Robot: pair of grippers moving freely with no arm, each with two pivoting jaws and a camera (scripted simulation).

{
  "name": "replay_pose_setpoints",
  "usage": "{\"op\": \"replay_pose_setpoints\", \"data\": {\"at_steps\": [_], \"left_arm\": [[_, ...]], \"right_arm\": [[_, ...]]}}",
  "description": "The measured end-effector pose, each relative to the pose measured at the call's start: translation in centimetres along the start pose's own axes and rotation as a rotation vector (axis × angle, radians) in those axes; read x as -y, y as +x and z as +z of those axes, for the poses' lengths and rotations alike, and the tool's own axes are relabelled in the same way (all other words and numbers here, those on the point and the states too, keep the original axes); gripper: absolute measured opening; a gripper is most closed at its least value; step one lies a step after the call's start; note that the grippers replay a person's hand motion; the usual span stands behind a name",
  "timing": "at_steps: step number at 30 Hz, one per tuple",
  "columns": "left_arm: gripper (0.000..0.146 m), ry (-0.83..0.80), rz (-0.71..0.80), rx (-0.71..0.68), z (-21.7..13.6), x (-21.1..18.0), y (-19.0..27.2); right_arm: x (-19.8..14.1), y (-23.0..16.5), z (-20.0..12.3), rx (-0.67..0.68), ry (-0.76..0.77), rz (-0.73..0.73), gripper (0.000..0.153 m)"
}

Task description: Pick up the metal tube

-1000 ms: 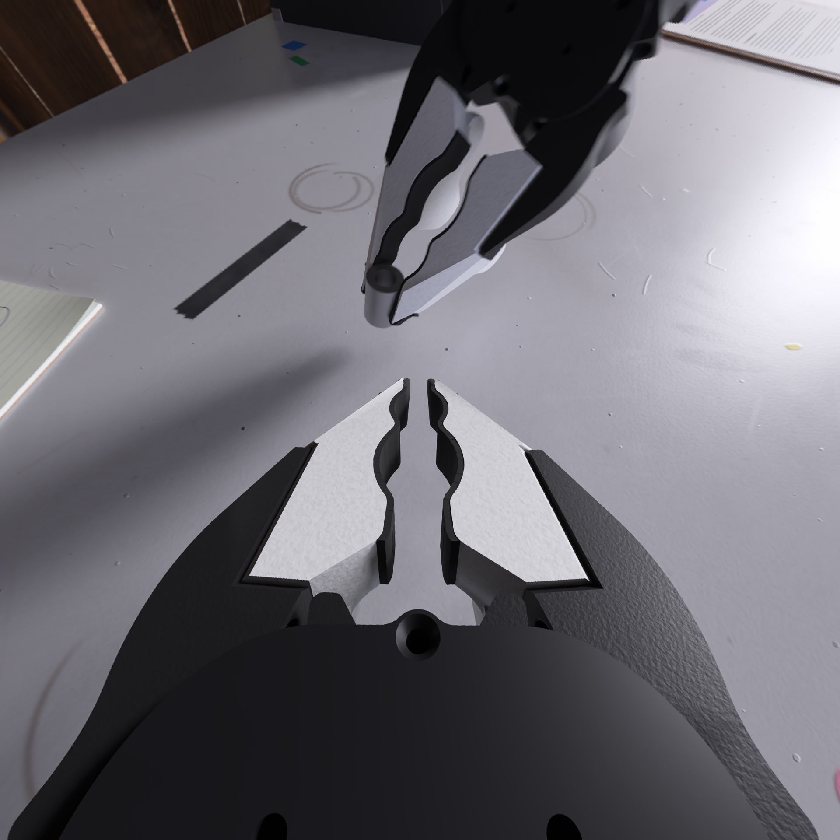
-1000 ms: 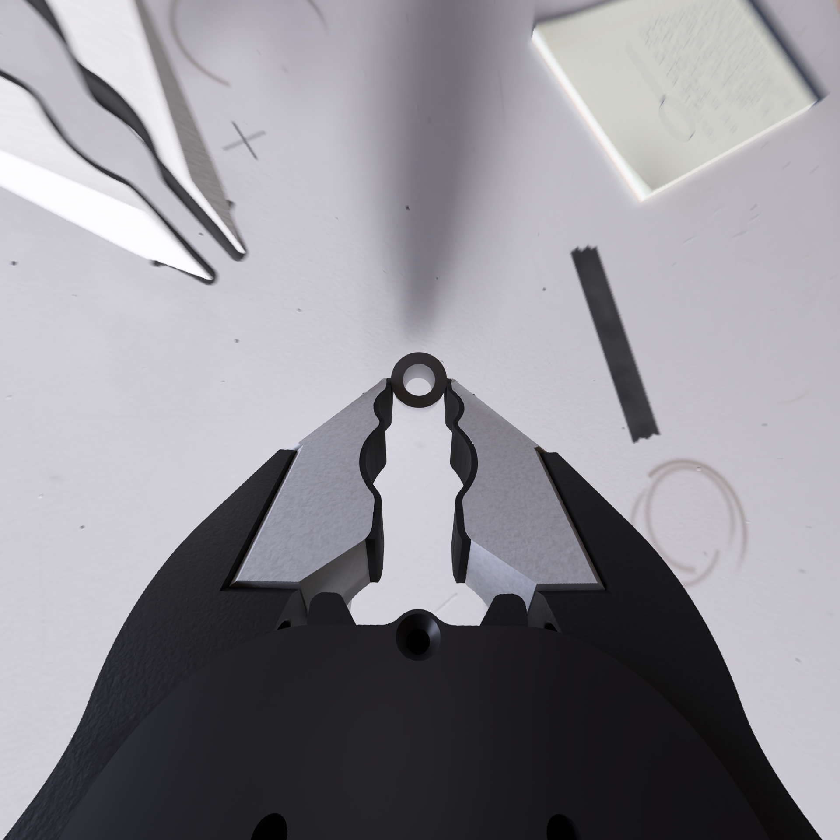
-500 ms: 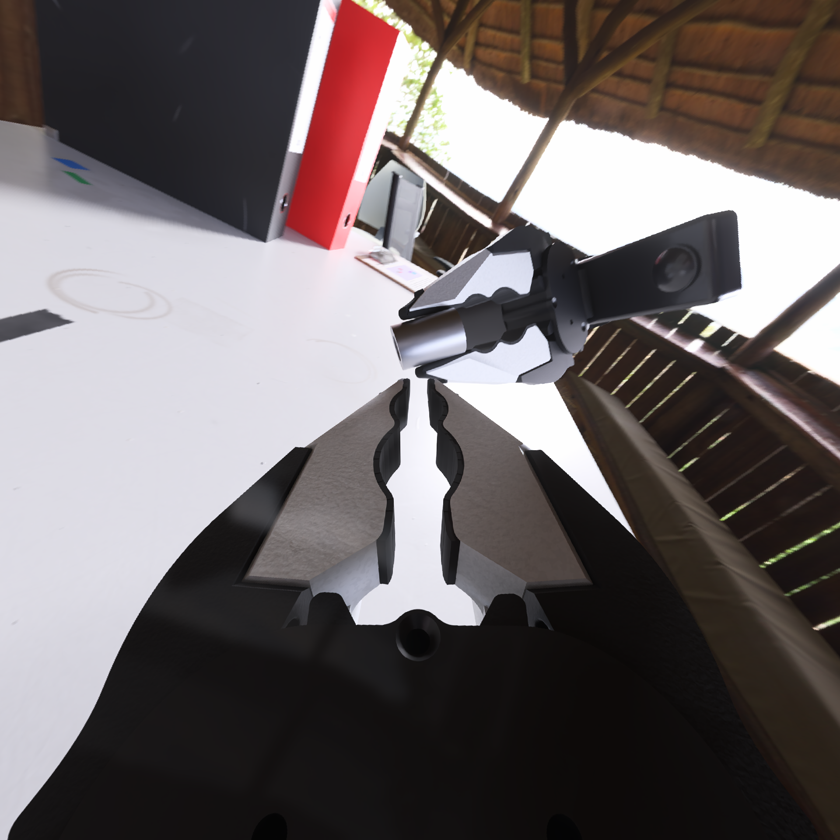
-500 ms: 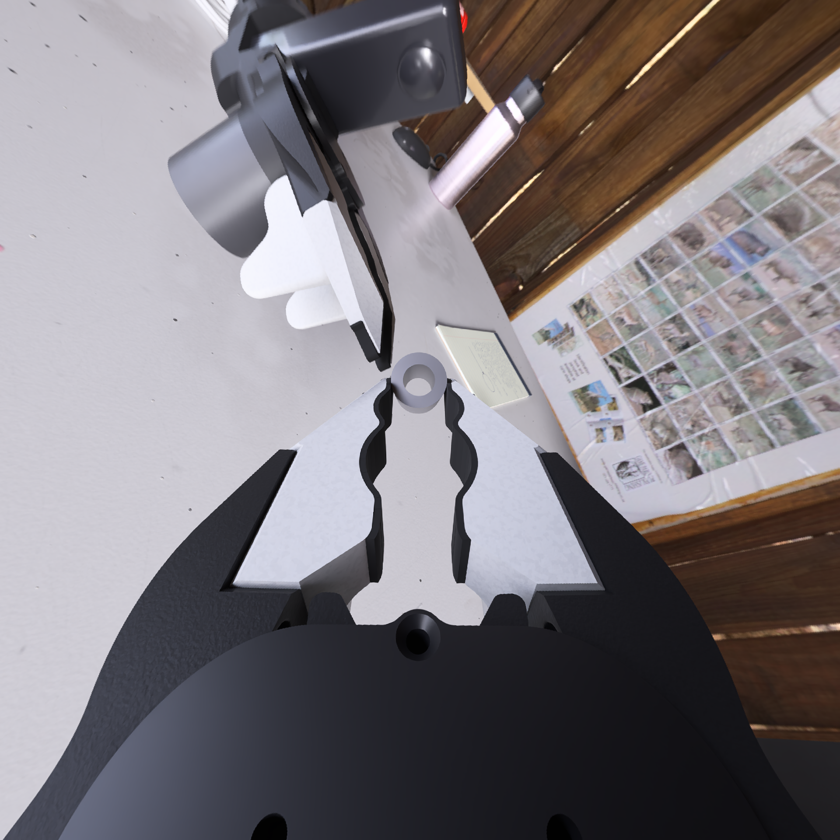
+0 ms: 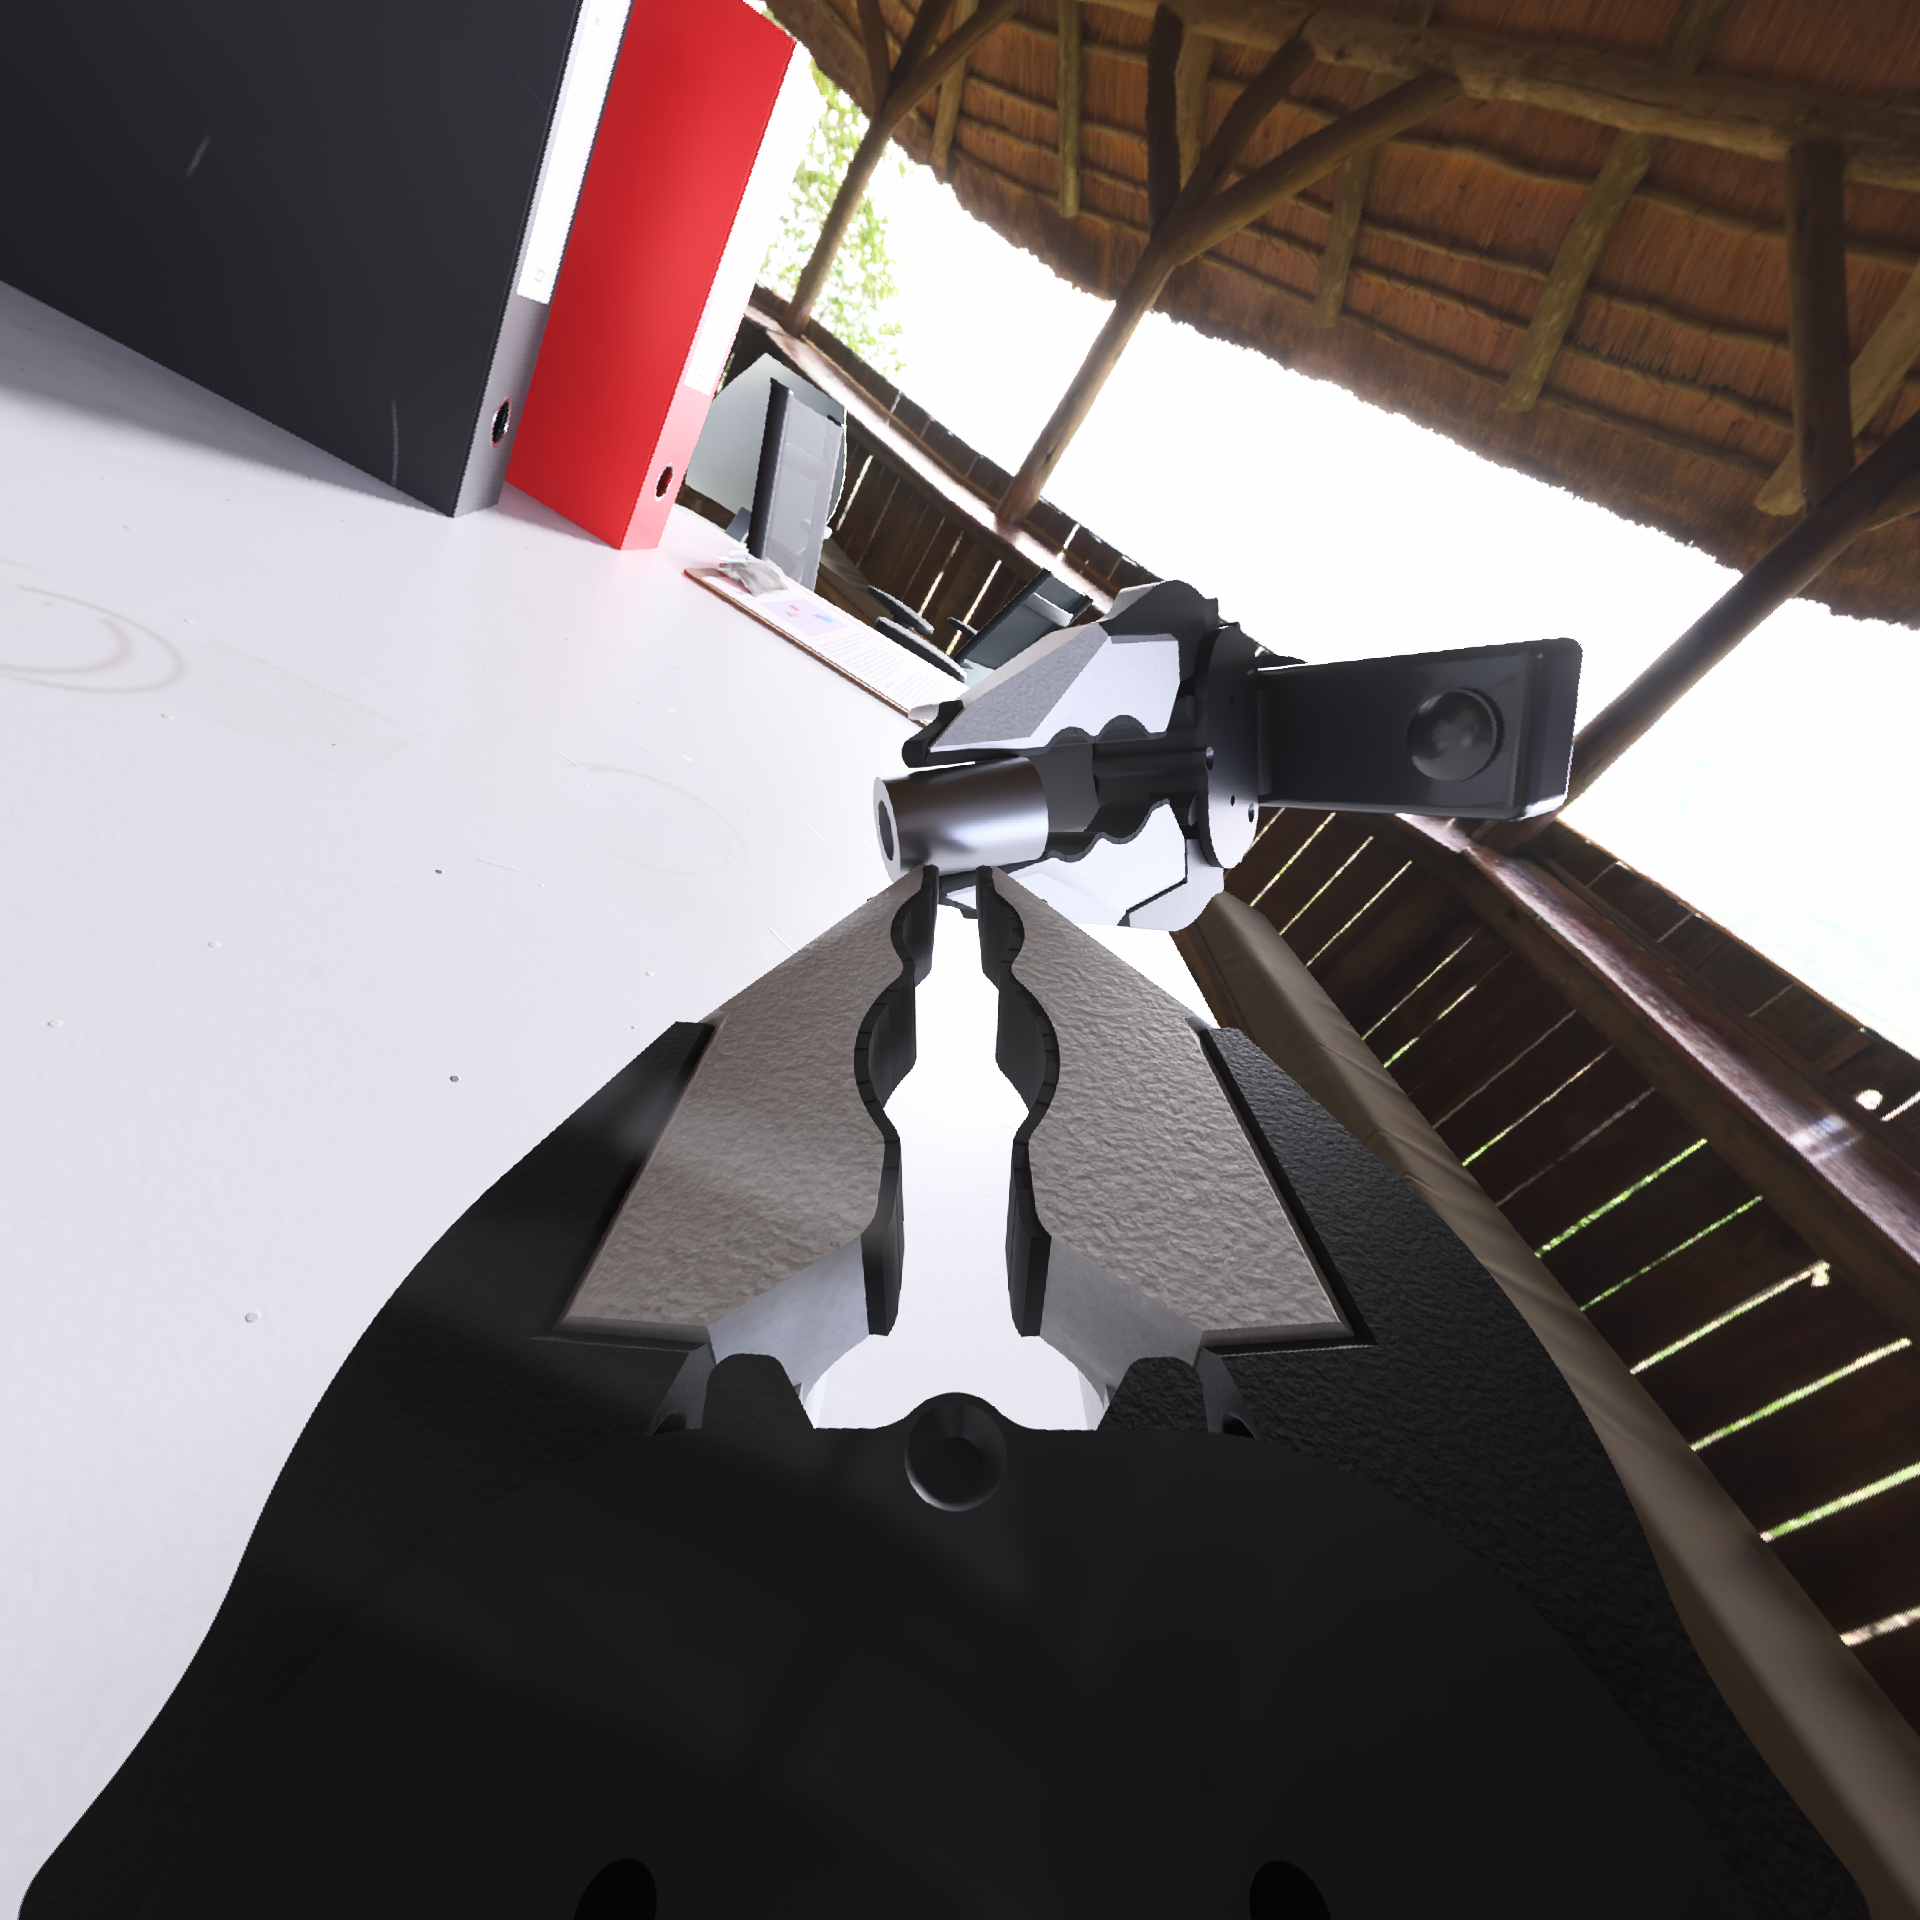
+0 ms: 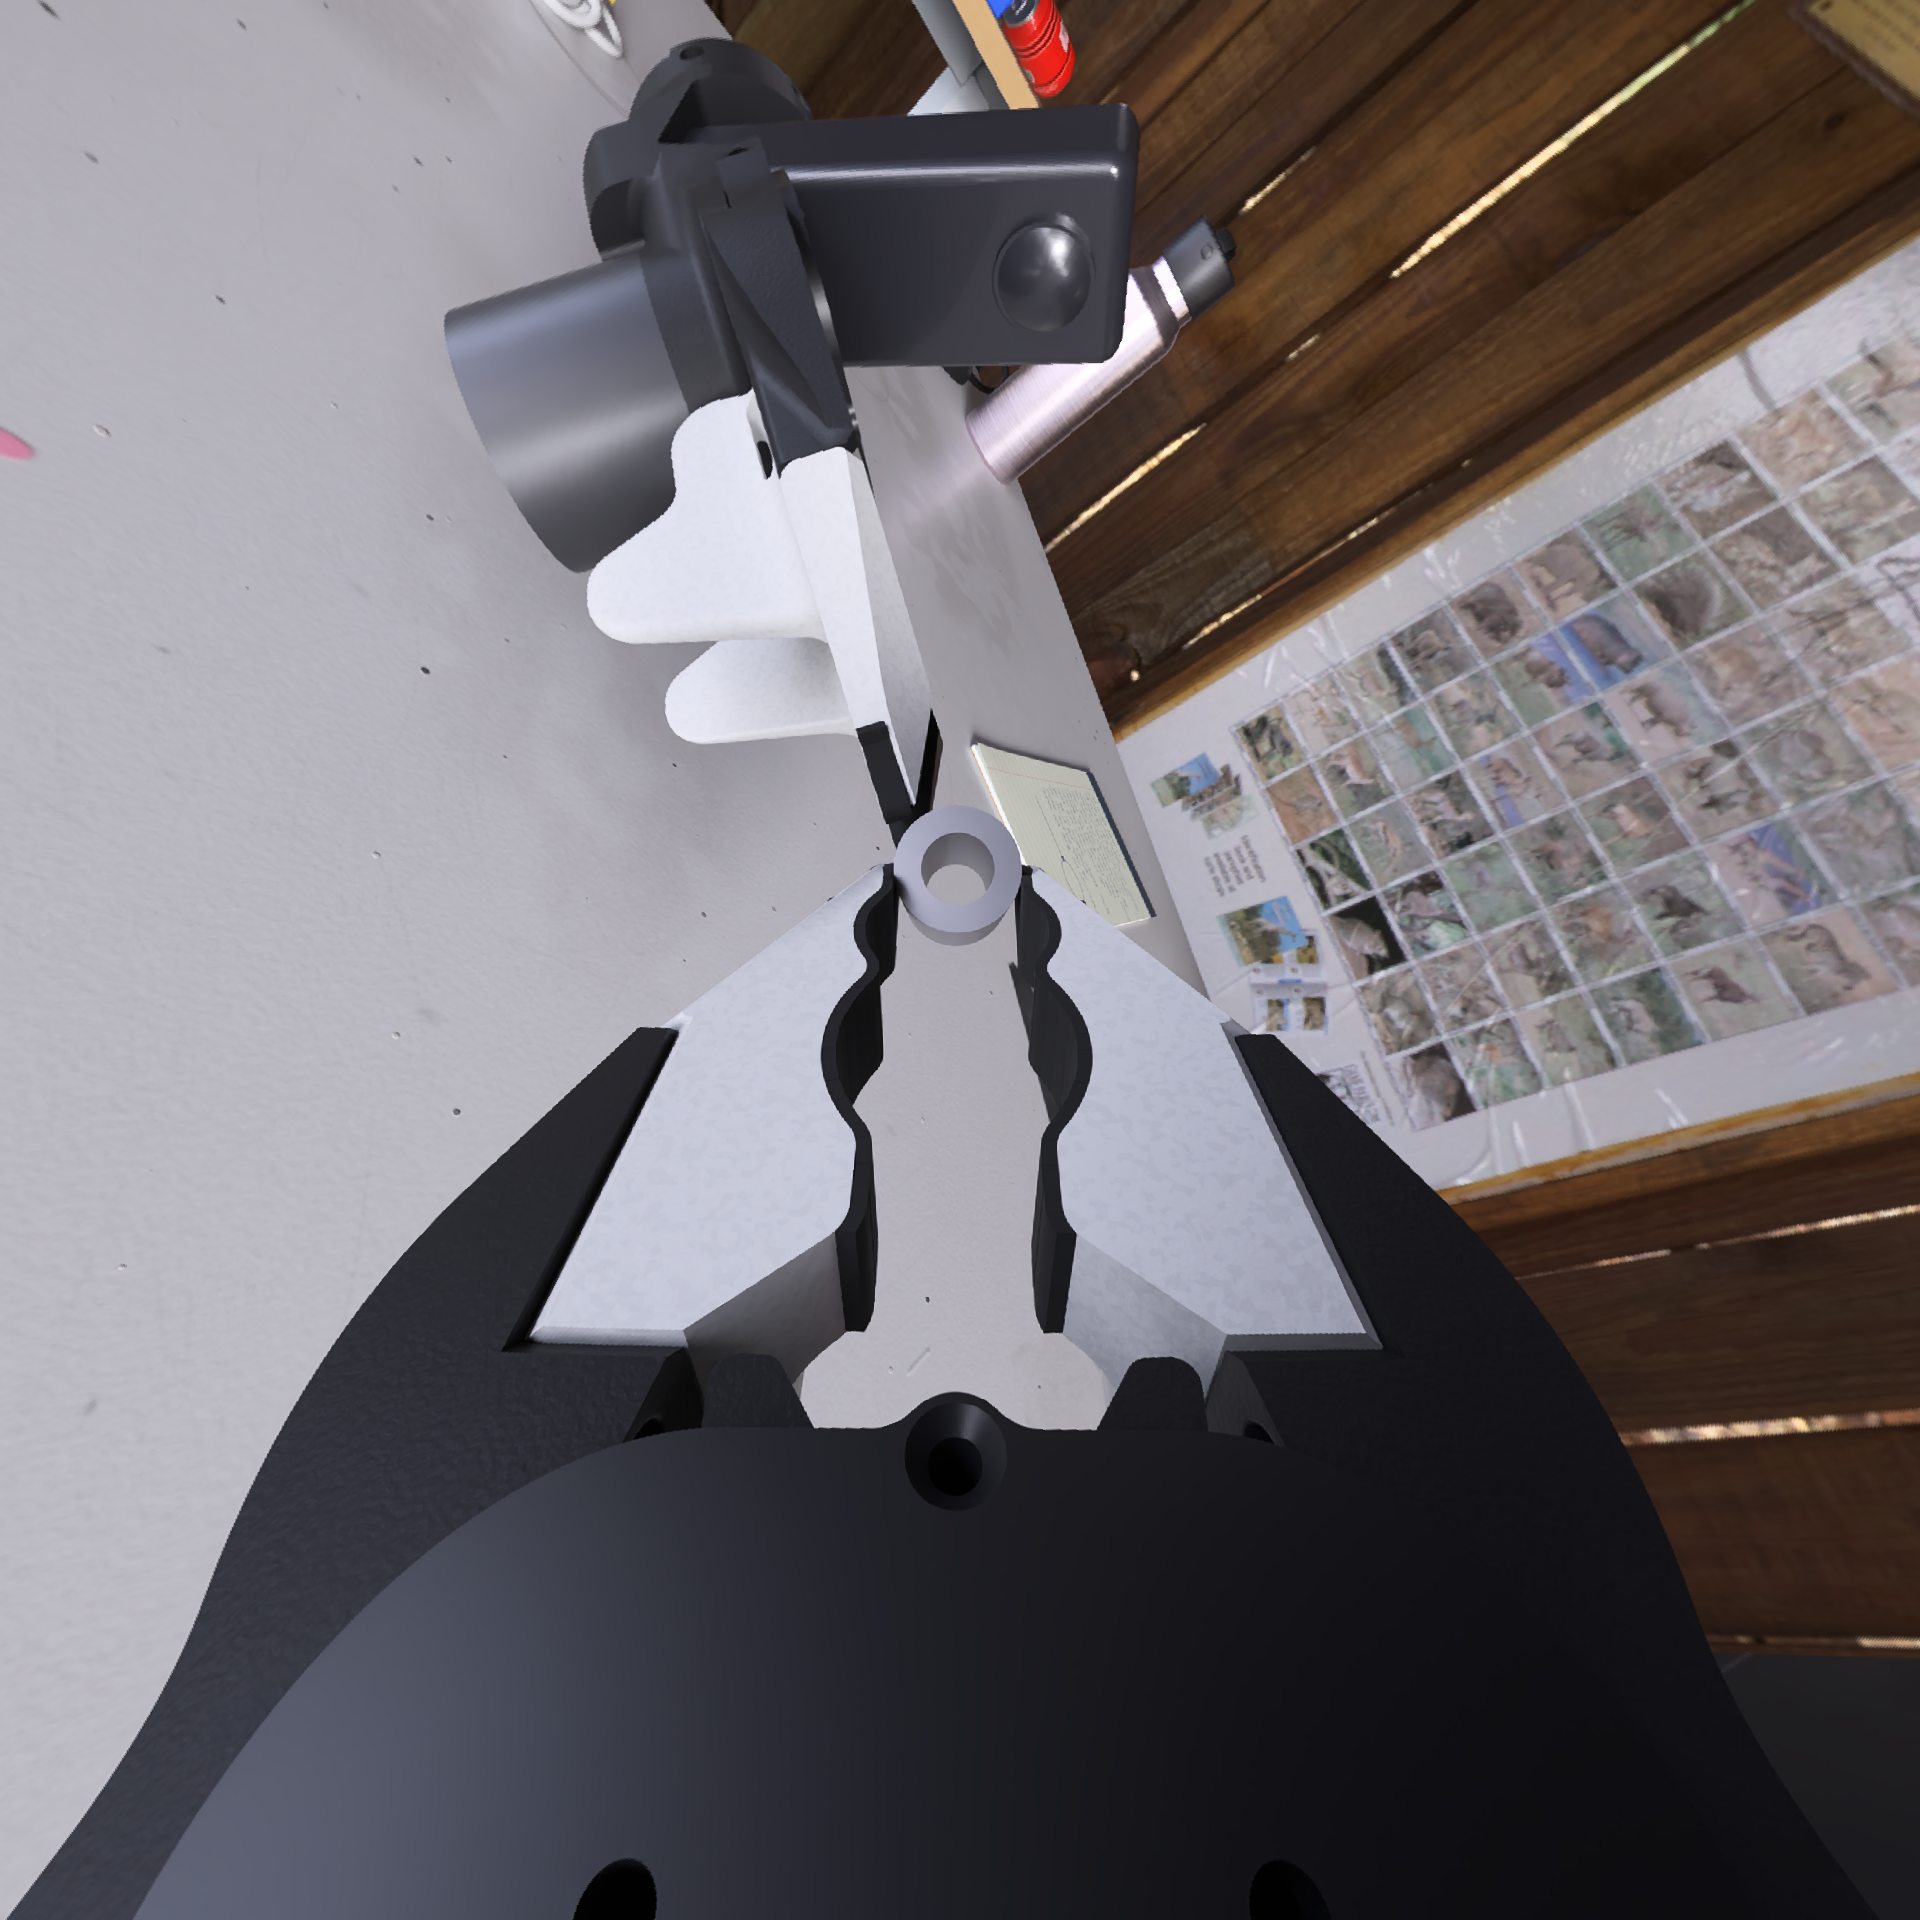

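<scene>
The metal tube (image 6: 954, 875) is a short grey cylinder with a hole through it, seen end-on between my right gripper's fingertips. My right gripper (image 6: 954, 894) is shut on it and holds it in the air above the white table (image 6: 260, 727). In the left wrist view the tube (image 5: 977, 821) lies level in the right gripper, its free end pointing left. My left gripper (image 5: 956, 883) is shut and empty, its tips just under the tube's free end. Whether they touch the tube I cannot tell. The left gripper also shows in the right wrist view (image 6: 900, 805), its tips at the tube.
A black binder (image 5: 260, 229) and a red binder (image 5: 644, 281) stand at the table's far side. A notepad (image 6: 1060, 842) and a metal bottle (image 6: 1081, 384) are near a wooden wall with a picture poster (image 6: 1558, 779). A wooden railing (image 5: 1558, 1091) runs on the right.
Both grippers have swung up from looking down at the table to looking across it, the tube rising with the right one. The left gripper's tips have closed in under the tube.
</scene>
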State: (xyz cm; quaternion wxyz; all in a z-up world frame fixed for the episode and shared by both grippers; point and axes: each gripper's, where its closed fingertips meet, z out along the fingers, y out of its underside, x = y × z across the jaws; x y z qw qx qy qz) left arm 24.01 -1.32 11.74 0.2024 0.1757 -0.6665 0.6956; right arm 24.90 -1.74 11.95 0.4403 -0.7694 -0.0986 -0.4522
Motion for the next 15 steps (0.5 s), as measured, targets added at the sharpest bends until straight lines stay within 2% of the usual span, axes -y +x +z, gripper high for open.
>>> {"op": "replay_pose_setpoints", "data": {"at_steps": [15], "left_arm": [[0.008, 0.016, 0.008, 0.027, 0.34, -0.06, -0.16]], "right_arm": [[-0.04, -0.07, -0.07, -0.053, -0.043, -0.132, 0.022]]}}
